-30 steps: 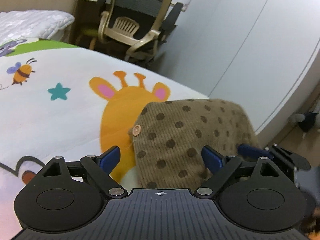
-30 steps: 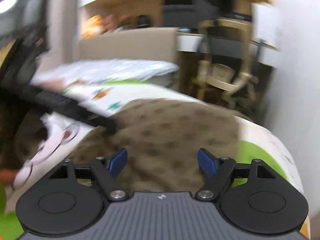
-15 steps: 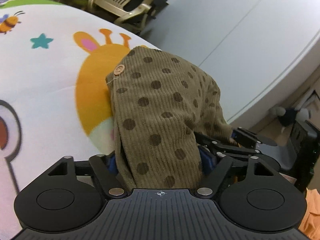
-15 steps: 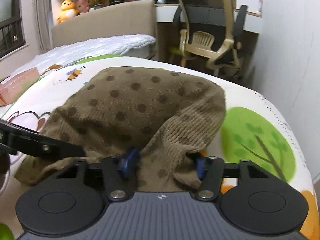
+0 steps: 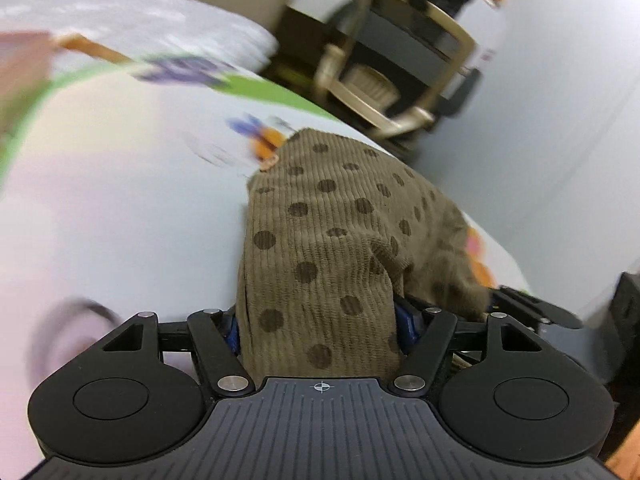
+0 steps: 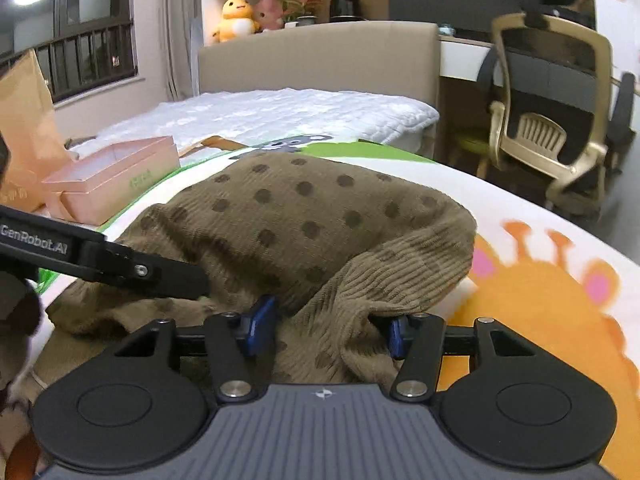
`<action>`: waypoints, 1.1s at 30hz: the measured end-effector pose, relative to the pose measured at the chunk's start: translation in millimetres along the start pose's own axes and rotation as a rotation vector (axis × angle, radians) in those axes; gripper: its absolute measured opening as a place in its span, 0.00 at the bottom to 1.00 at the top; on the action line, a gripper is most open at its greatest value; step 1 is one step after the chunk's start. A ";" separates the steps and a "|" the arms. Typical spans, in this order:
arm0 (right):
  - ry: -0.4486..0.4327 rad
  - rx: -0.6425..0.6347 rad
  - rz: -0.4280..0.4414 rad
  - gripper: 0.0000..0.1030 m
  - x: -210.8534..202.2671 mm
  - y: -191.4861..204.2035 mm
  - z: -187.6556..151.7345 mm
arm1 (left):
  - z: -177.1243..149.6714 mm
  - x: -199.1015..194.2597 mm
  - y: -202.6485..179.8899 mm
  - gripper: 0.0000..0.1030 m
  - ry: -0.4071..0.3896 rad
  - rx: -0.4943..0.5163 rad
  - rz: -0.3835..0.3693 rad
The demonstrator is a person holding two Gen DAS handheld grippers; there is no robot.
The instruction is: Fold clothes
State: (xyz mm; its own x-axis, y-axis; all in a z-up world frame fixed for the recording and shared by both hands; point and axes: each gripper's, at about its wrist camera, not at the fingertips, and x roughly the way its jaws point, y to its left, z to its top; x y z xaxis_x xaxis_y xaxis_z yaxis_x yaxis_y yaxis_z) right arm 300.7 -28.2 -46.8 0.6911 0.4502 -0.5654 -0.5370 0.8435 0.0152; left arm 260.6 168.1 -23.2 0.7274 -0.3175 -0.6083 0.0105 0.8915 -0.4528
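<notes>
- Your left gripper [image 5: 318,326] is clamped on a thick bunch of the brown dotted garment [image 5: 344,232]; blue pads mostly buried in cloth.
- Your right gripper [image 6: 326,330] is closed onto another bunched edge of the same garment [image 6: 304,216].
- The garment lies heaped on the cartoon-print mat [image 6: 536,280], near edge lifted between both tools.
- Judgement: ribbed knit, soft, light, limp; it will sag and stretch between grips, not slip.
- Take hold at hems or corners, single layer, not mid-bunch.
- A pink box [image 6: 116,178] sits beyond; steer clear.
</notes>
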 end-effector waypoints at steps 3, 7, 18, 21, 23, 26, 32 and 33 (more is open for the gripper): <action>-0.002 -0.022 -0.042 0.67 7.0 -6.2 6.1 | 11.9 -21.1 10.6 0.73 -0.032 0.039 0.025; 0.025 0.081 -0.070 0.70 -3.1 -51.8 5.9 | 21.9 -55.7 -5.8 0.83 -0.131 0.148 -0.033; -0.073 0.090 -0.087 0.72 2.1 -67.3 65.5 | 76.7 41.5 0.6 0.79 -0.041 0.015 -0.179; -0.026 0.000 -0.149 0.72 46.1 -50.8 75.9 | 80.1 42.7 13.8 0.76 -0.044 -0.038 -0.208; 0.050 -0.072 -0.252 0.71 80.9 -44.5 72.4 | 79.9 40.0 17.5 0.74 -0.045 -0.041 -0.210; 0.061 -0.054 -0.299 0.71 89.6 -50.3 68.2 | 75.8 31.3 19.9 0.74 -0.058 -0.027 -0.188; -0.082 -0.169 -0.238 0.73 11.0 -28.3 49.1 | 43.8 -6.5 25.8 0.88 -0.100 0.056 -0.107; -0.101 -0.187 -0.179 0.75 -4.9 -19.8 43.6 | 35.8 -13.3 27.3 0.89 -0.100 0.067 -0.108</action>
State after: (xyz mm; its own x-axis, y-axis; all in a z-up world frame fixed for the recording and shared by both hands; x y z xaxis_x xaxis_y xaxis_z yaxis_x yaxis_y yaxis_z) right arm 329.0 -34.3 -8.4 0.8228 0.3333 -0.4604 -0.4752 0.8478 -0.2355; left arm 275.7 208.2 -4.2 0.7840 -0.3822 -0.4891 0.1358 0.8745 -0.4657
